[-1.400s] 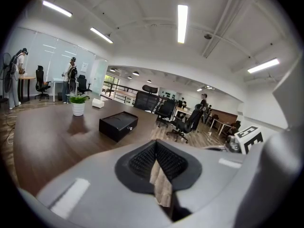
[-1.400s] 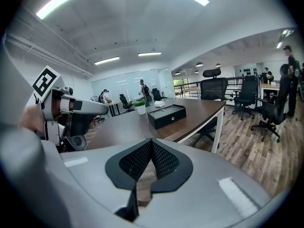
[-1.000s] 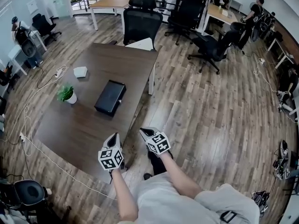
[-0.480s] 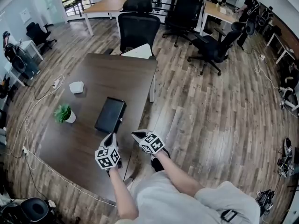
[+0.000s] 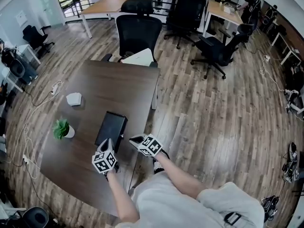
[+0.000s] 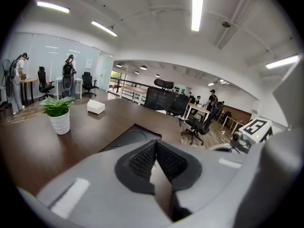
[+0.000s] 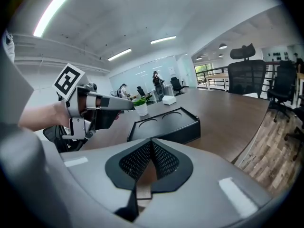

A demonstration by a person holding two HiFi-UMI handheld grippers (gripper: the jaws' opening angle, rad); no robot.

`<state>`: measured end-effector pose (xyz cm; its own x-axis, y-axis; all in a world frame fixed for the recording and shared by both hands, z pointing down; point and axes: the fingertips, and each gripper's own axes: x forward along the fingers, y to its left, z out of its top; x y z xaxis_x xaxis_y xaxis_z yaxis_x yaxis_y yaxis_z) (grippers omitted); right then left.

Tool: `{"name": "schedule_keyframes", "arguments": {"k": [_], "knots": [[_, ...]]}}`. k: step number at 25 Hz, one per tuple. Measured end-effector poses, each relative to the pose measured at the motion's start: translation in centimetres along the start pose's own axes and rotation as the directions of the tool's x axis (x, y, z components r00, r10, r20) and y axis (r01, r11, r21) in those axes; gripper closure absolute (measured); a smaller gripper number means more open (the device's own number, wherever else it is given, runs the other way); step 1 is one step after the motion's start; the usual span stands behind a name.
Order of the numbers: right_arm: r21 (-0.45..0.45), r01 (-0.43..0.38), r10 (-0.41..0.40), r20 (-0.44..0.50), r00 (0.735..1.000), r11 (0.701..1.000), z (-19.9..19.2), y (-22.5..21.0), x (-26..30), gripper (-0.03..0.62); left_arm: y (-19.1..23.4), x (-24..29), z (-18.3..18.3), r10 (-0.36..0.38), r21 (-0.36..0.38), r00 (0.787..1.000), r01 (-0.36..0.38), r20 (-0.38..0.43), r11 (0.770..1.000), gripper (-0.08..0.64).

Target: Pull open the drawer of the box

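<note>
The black flat box (image 5: 111,128) lies on the dark brown table (image 5: 118,87), its near short end facing me. Its lid shows two round recesses in the right gripper view (image 7: 164,124). My left gripper (image 5: 108,143) hovers at the box's near end, slightly left, jaws pressed together on nothing. My right gripper (image 5: 134,139) is just right of that end, near the table's edge, also shut and empty. In the left gripper view the box (image 6: 132,136) sits right beyond the shut jaws (image 6: 154,147). The right gripper view shows its shut jaws (image 7: 151,147) and the left gripper (image 7: 97,106) beside the box.
A small potted plant (image 5: 62,128) stands left of the box, and a white object (image 5: 74,99) lies farther back. A black office chair (image 5: 138,32) with a white sheet is at the table's far end. More chairs, desks, people and floor cables surround the table.
Both grippers have advanced from the table's near edge to the box's near end, and the table and box now sit closer in the head view. Both jaws stay shut.
</note>
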<state>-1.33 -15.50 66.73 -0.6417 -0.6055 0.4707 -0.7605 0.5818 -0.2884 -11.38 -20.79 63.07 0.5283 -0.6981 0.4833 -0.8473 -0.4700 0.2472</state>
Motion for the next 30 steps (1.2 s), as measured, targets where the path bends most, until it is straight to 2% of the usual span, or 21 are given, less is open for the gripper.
{"name": "schedule_keyframes", "arguments": {"k": [8, 11, 16, 20, 25, 30], "knots": [[-0.039, -0.041, 0.040, -0.030, 0.999, 0.998, 2.1, -3.9, 2.9, 0.589, 2.8, 4.3, -1.3, 0.048, -0.017, 0.995, -0.049, -0.083, 0.999, 0.505], [-0.042, -0.021, 0.020, -0.033, 0.999, 0.999, 2.3, -6.6, 4.3, 0.589, 4.3, 7.2, -1.8, 0.058, -0.010, 0.992, -0.060, -0.115, 0.998, 0.505], [-0.039, -0.046, 0.044, -0.051, 0.998, 0.998, 2.1, -7.9, 4.0, 0.589, 3.7, 7.2, -2.4, 0.084, -0.022, 0.984, -0.089, -0.160, 0.996, 0.505], [-0.022, -0.064, 0.063, -0.064, 0.996, 0.998, 1.8, -9.1, 4.2, 0.589, 3.0, 7.9, -3.0, 0.098, 0.006, 0.976, -0.099, -0.194, 0.995, 0.505], [-0.010, -0.107, 0.106, -0.072, 0.992, 0.994, 0.9, -7.6, 5.6, 0.589, 4.3, 6.3, -3.5, 0.107, 0.028, 0.969, -0.103, -0.222, 0.994, 0.505], [-0.046, -0.154, 0.149, -0.109, 0.983, 0.987, -0.3, -5.6, 6.7, 0.589, 6.0, 4.7, -5.1, 0.102, 0.023, 0.962, -0.099, -0.253, 0.995, 0.505]]}}
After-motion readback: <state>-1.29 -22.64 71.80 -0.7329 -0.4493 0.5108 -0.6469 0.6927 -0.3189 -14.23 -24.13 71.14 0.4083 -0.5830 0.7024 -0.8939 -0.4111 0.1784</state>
